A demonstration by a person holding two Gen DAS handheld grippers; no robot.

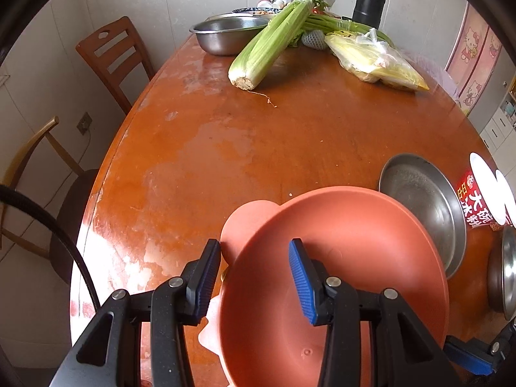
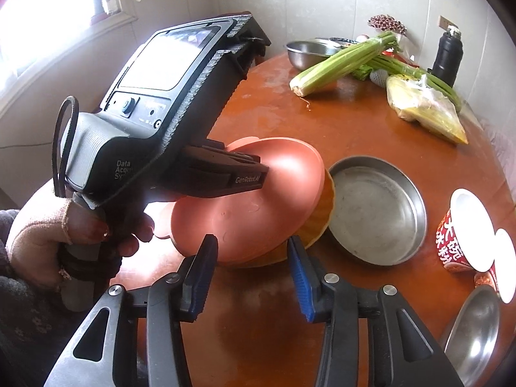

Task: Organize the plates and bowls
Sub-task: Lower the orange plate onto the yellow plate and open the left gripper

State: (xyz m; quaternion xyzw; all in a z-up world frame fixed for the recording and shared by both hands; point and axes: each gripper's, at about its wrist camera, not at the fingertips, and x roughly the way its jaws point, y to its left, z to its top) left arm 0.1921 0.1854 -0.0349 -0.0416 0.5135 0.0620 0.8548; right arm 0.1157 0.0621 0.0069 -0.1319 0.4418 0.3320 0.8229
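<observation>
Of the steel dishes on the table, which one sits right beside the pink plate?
The flat-bottomed steel pan, straight-walled and shallow. The pink plate overlaps its near rim, while the deeper steel bowl stands far off by the celery.

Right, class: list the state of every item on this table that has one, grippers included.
left gripper: jaws astride the pink bowl's rim, grip unclear
right gripper: open, holding nothing
pink bowl: tilted, leaning over a yellow bowl
steel pan: upright, empty
noodle cup: lid on
black flask: upright, capped
steel basin: upright
celery: lying flat
</observation>
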